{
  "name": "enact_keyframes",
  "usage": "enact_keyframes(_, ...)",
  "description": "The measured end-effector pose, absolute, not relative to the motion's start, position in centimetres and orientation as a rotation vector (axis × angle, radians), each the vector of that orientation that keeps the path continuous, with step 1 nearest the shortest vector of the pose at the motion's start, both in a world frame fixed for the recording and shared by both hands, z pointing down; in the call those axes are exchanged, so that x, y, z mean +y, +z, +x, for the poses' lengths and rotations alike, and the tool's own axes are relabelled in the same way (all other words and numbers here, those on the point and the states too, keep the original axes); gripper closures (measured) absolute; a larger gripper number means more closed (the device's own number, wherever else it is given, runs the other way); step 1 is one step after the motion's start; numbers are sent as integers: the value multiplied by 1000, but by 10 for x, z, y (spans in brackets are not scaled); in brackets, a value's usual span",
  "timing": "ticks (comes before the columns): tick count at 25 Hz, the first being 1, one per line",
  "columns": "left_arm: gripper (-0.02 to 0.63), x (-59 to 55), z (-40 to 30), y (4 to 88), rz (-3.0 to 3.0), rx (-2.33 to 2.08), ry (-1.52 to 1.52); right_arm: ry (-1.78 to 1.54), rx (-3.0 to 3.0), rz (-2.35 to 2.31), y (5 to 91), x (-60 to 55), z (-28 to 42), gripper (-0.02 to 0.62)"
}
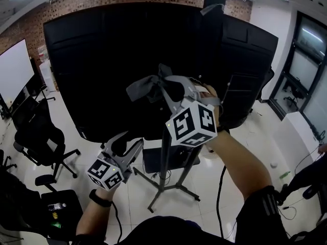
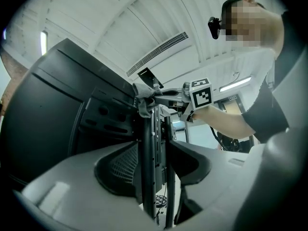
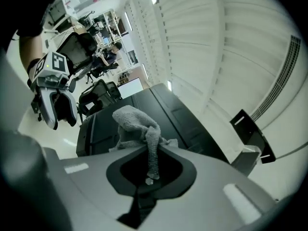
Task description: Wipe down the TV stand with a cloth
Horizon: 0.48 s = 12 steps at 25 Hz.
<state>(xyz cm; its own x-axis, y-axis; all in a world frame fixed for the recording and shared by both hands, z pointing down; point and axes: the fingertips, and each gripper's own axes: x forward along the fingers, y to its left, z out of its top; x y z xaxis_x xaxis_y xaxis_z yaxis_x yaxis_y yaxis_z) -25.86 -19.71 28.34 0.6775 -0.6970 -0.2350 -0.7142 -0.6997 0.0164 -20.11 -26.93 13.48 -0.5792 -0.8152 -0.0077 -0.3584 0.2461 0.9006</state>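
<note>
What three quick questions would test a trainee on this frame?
1. True or false: the right gripper is clamped on a grey cloth.
2. Seen between the left gripper's jaws in its own view: A) TV stand post, B) office chair, C) whiteboard?
3. Fill in: the cloth is up behind the big black ___.
Key: 1 true; 2 A; 3 TV.

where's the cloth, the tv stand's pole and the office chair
cloth (image 3: 134, 121), right gripper view, on its bunched upper part
tv stand's pole (image 1: 163, 180), head view, on the upright's lower part
office chair (image 1: 43, 142), head view, on its dark seat and back
</note>
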Motion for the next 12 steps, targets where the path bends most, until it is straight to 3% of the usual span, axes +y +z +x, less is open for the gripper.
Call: enact_keyframes(12, 388, -200, -209, 261, -2732, 1270, 340, -1350, -2041, 990, 125, -294, -160, 577)
